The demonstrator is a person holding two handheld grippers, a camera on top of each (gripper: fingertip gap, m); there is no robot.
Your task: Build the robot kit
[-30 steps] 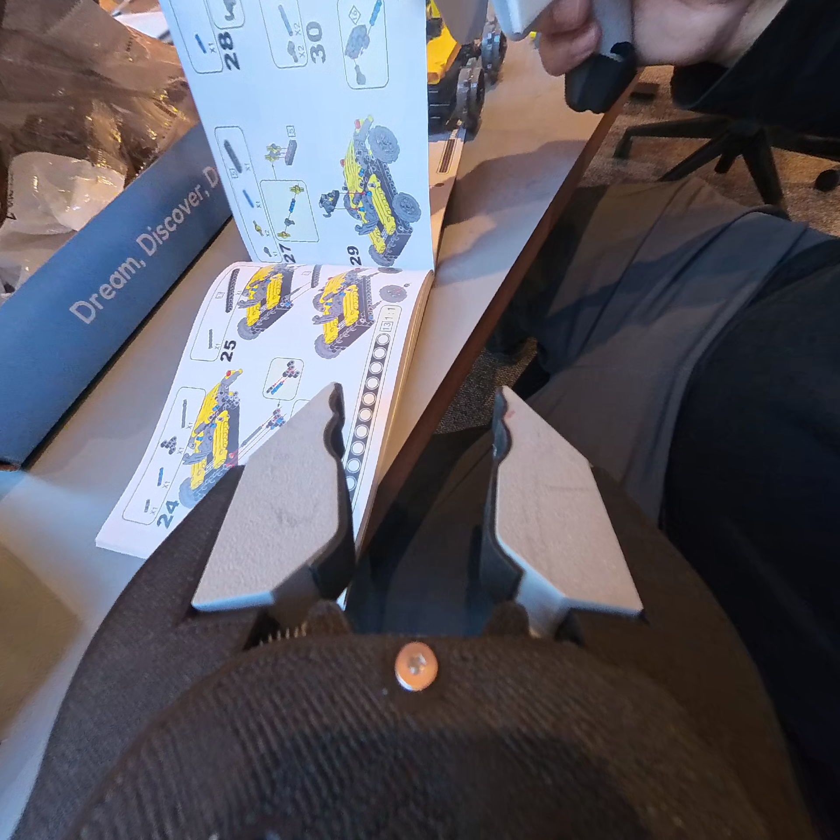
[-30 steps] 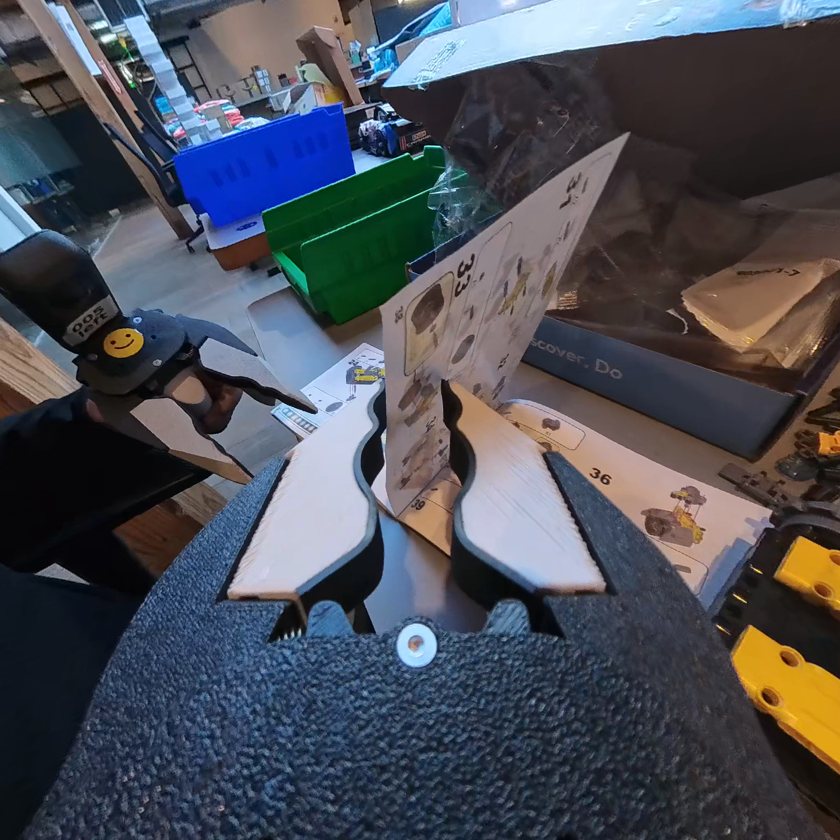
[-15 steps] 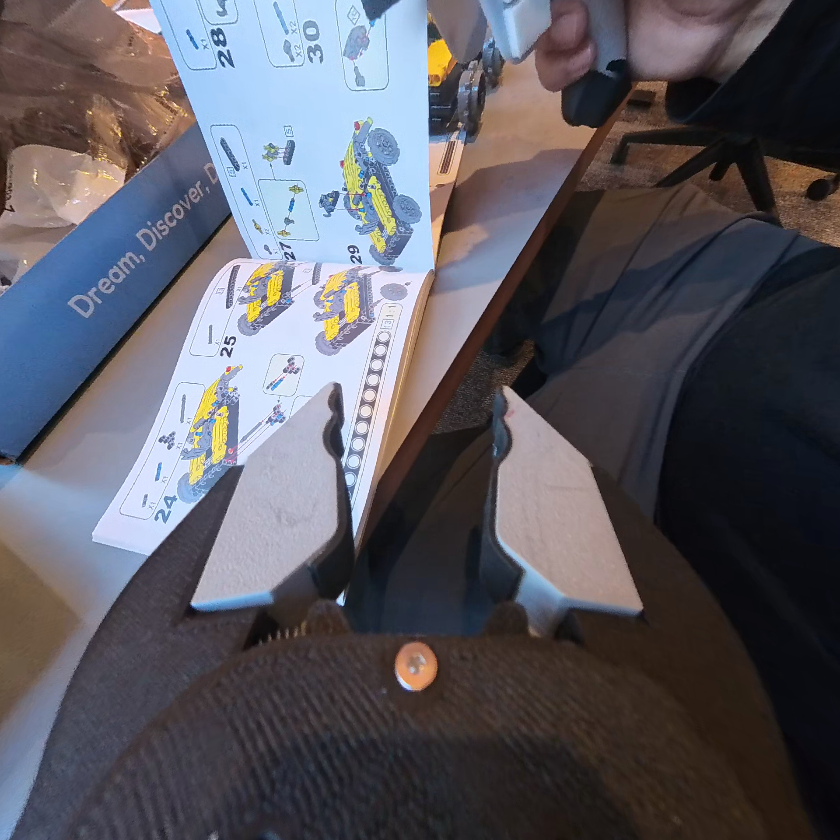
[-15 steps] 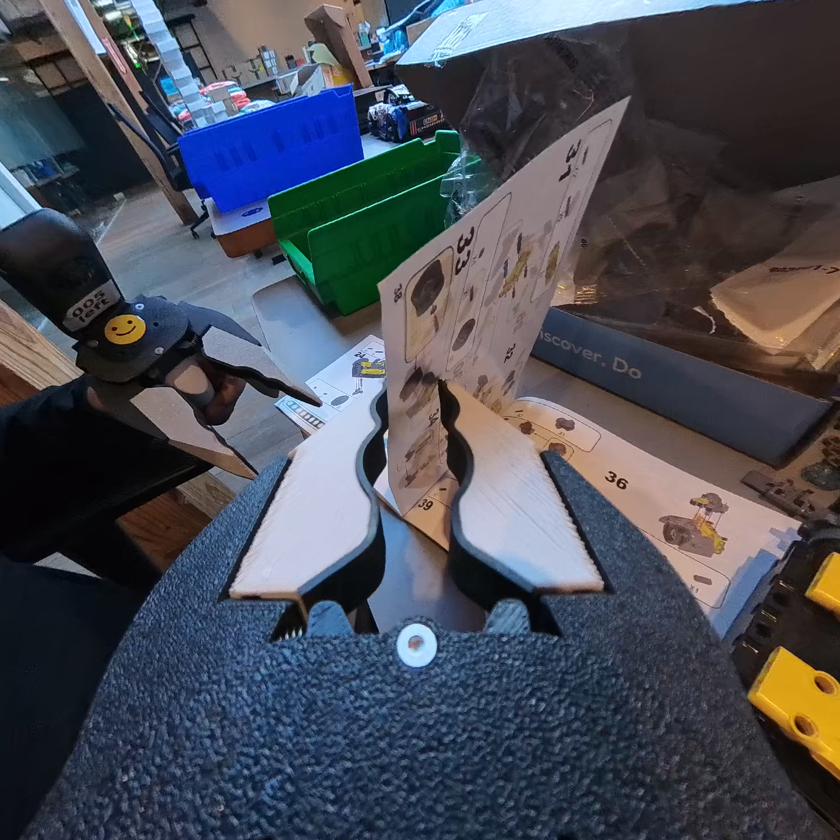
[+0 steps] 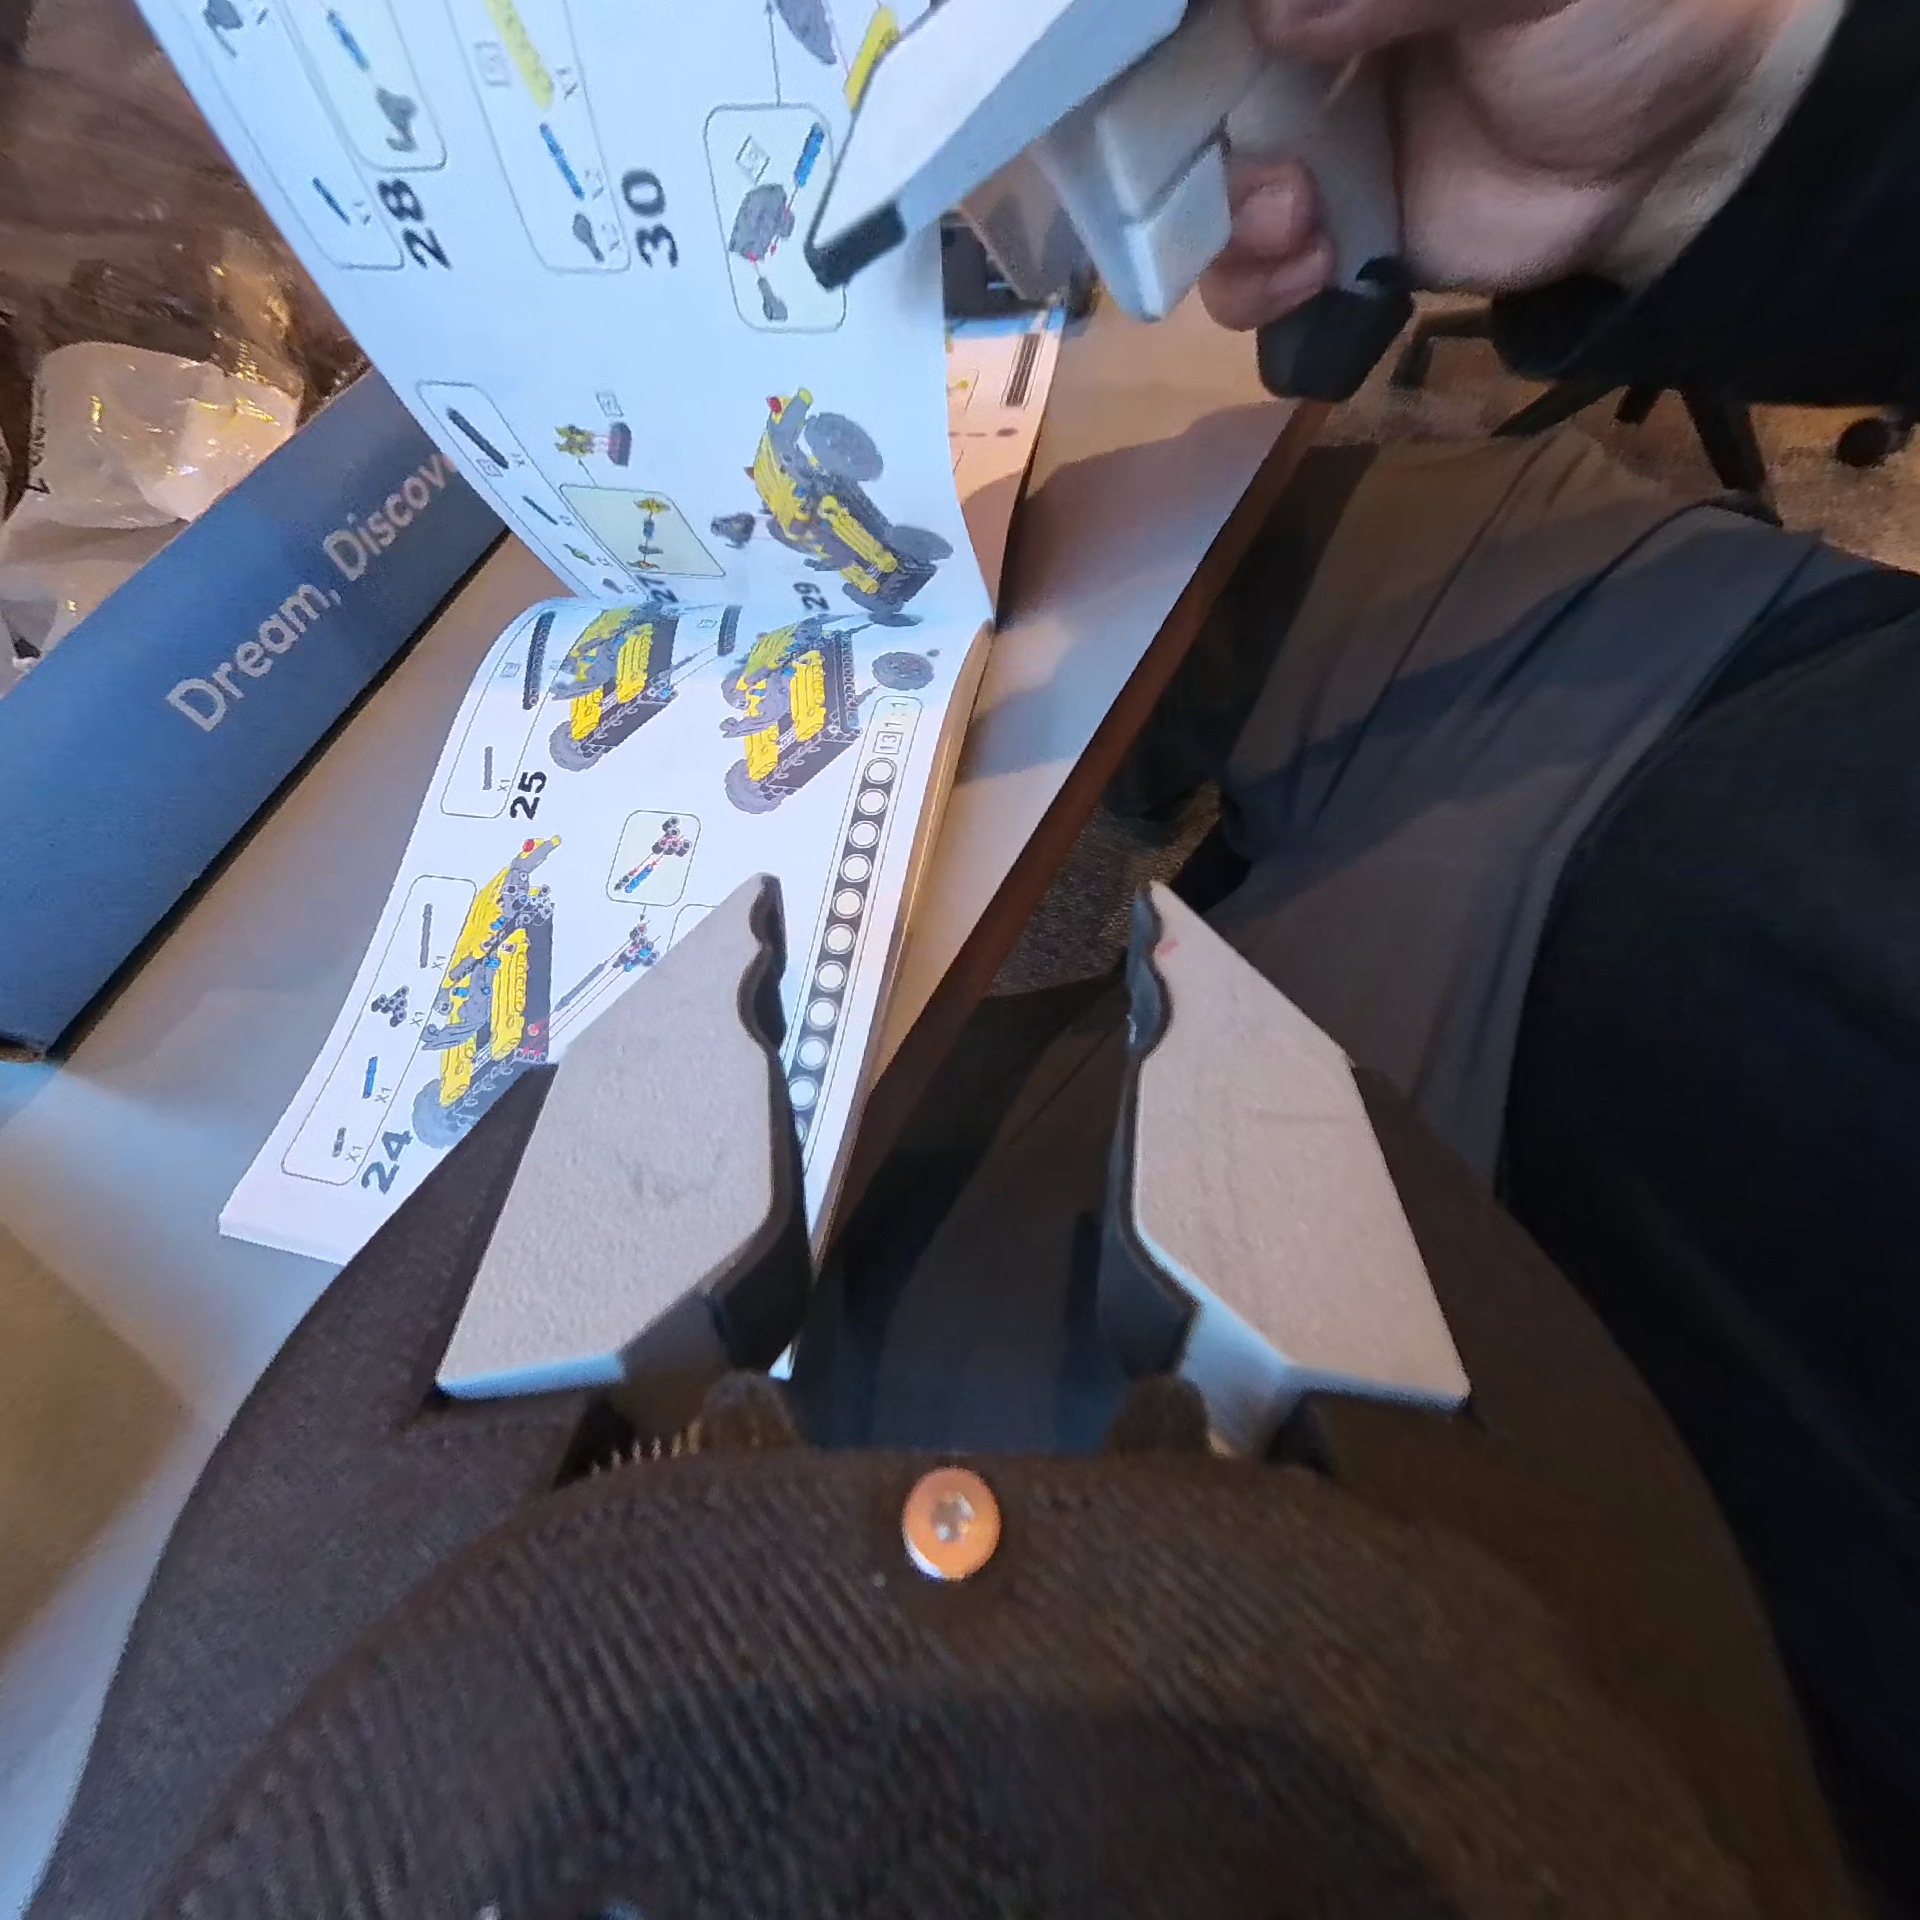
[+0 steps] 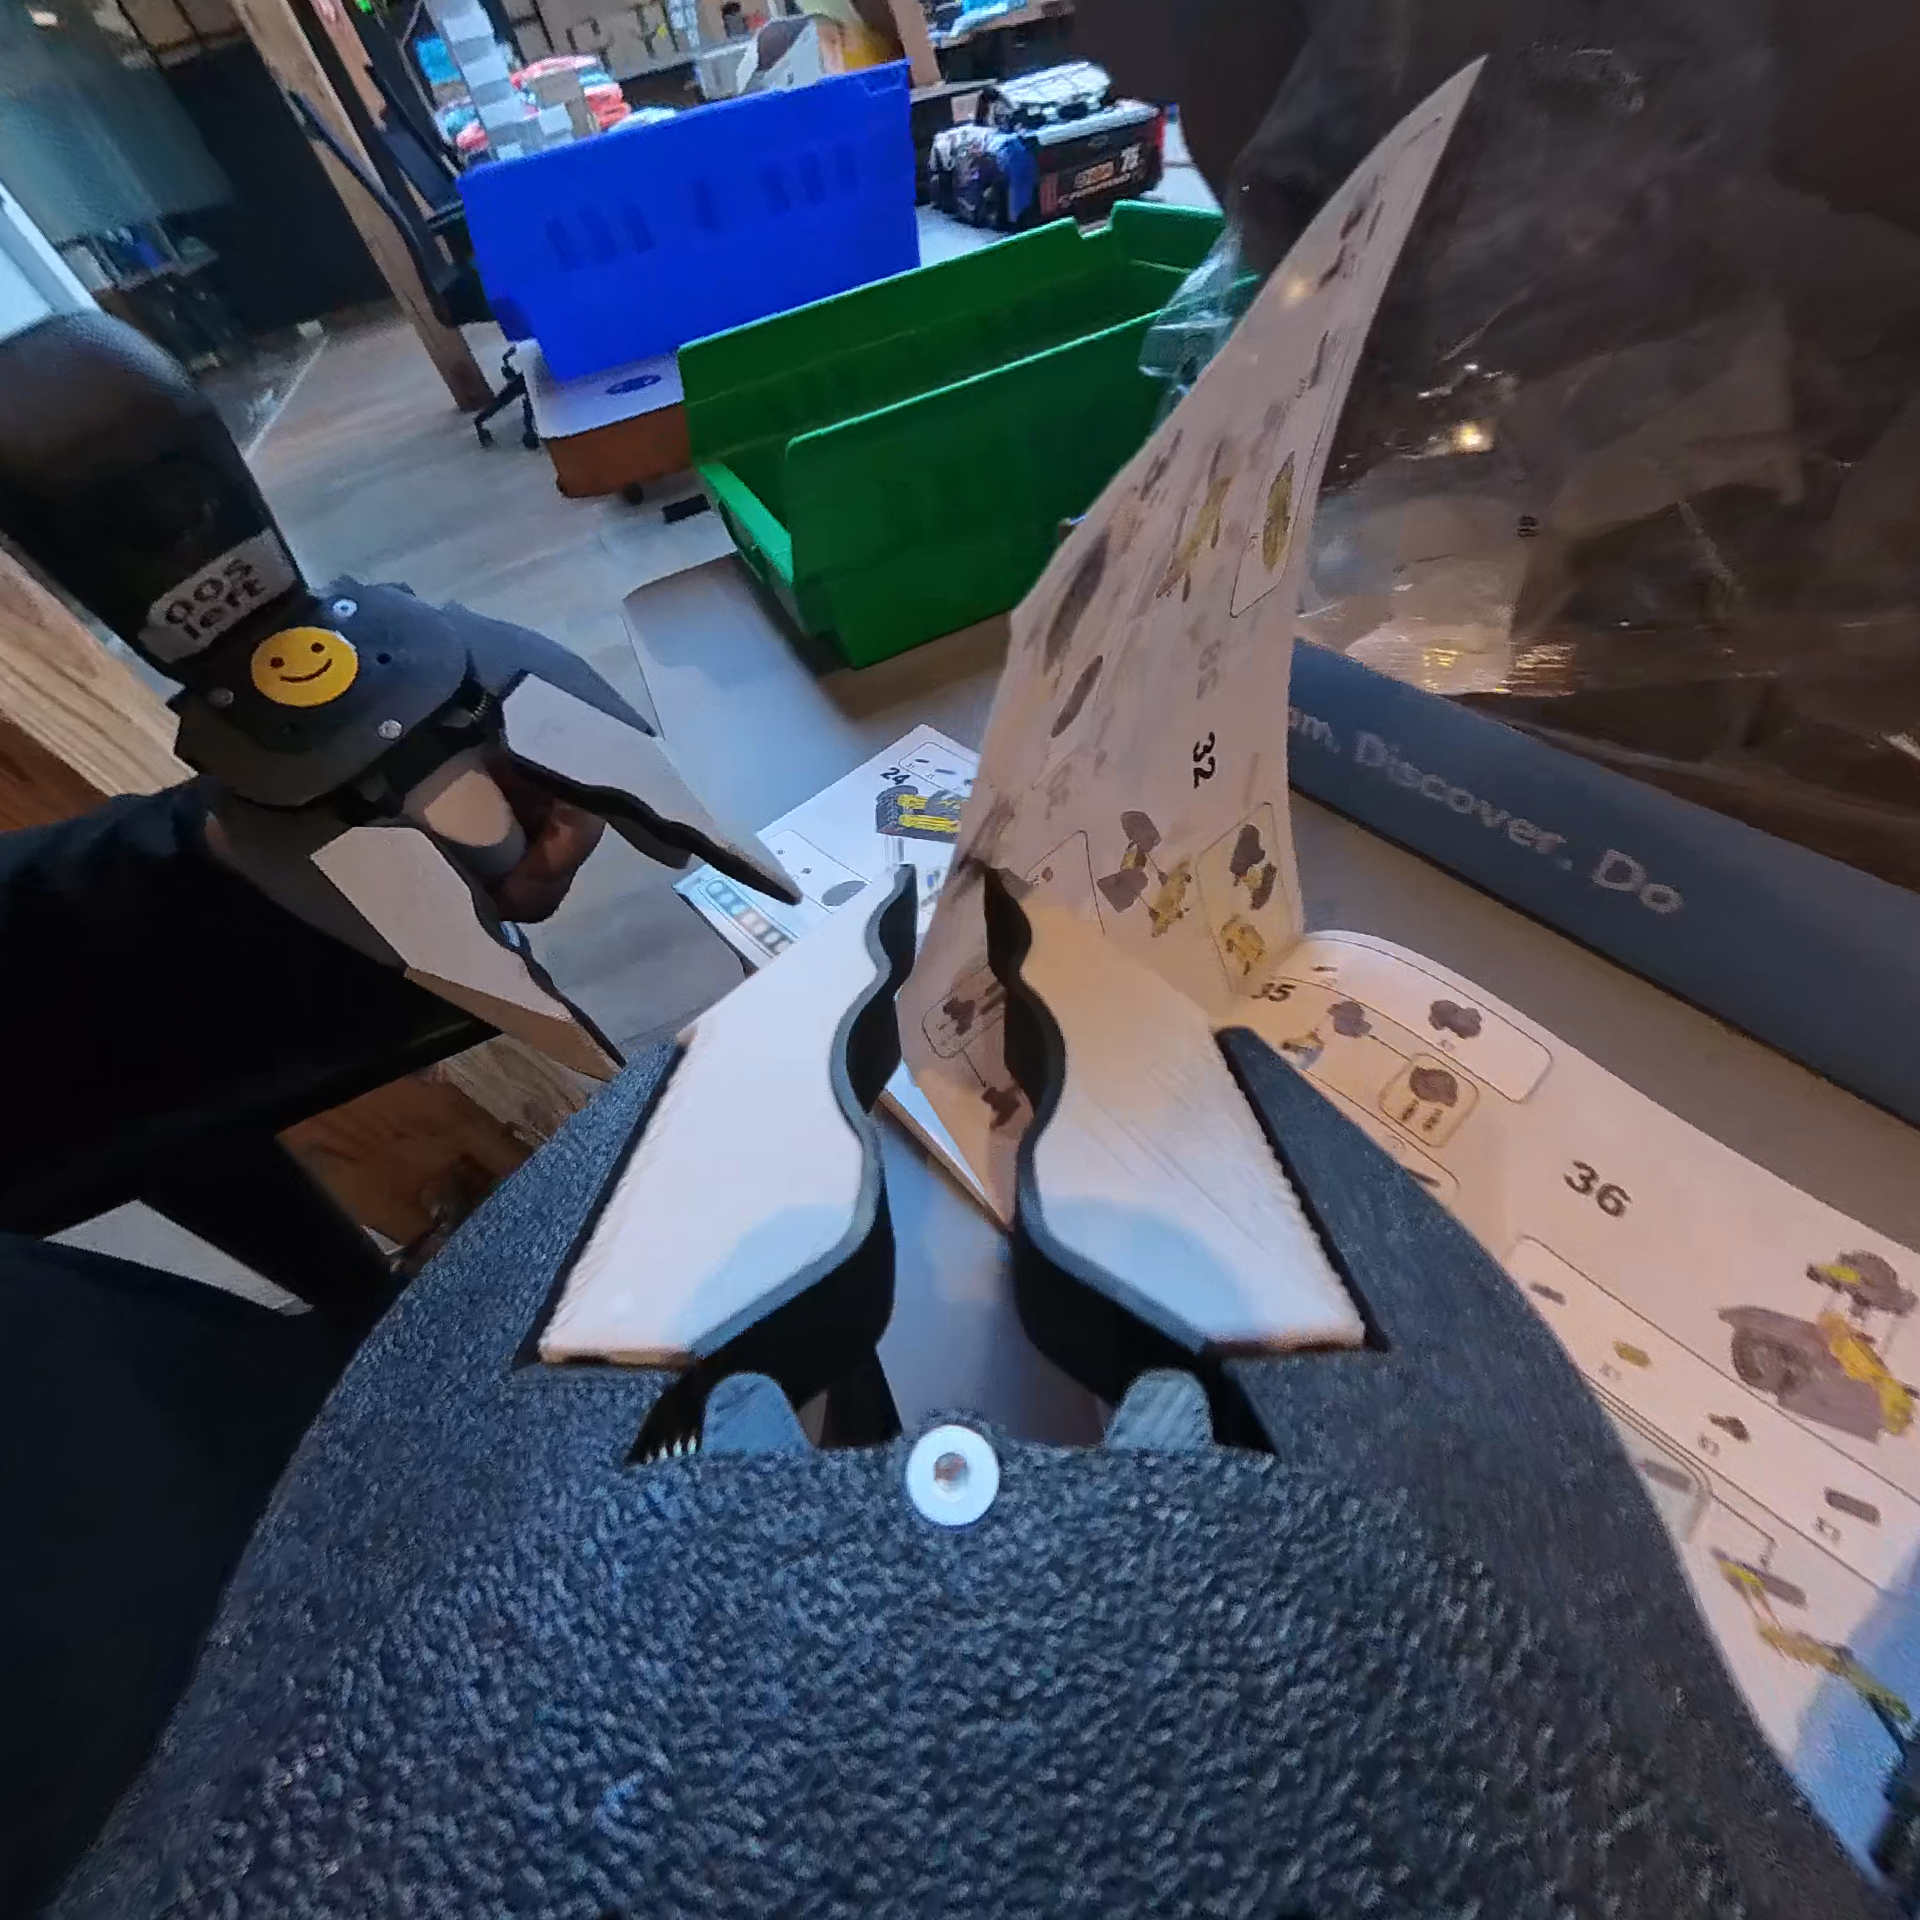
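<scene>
An instruction booklet [image 5: 623, 831] with pictures of a yellow vehicle lies open on the grey table [image 5: 1091, 520]. My right gripper [image 6: 948, 894] is shut on the lower edge of one page [image 6: 1226, 520] and holds it up, curved, above the spread. In the left wrist view the same page [image 5: 675, 364] stands over the booklet with the right gripper [image 5: 831, 260] at its top. My left gripper [image 5: 956, 914] is open and empty at the table's near edge, its left finger over the booklet's corner. It also shows in the right wrist view [image 6: 686, 966].
A dark blue cardboard box [image 5: 208, 707] holding plastic bags [image 5: 156, 416] runs along the far side of the booklet. A green bin [image 6: 935, 468] and a blue bin [image 6: 686, 239] stand beyond the table. The person's legs [image 5: 1558, 831] are beside the table edge. There is about 11 cm between the tips of the two grippers.
The right gripper has carried the lifted page higher and over towards the left gripper's side, so the page bends more. The left gripper has stayed open and almost still.
</scene>
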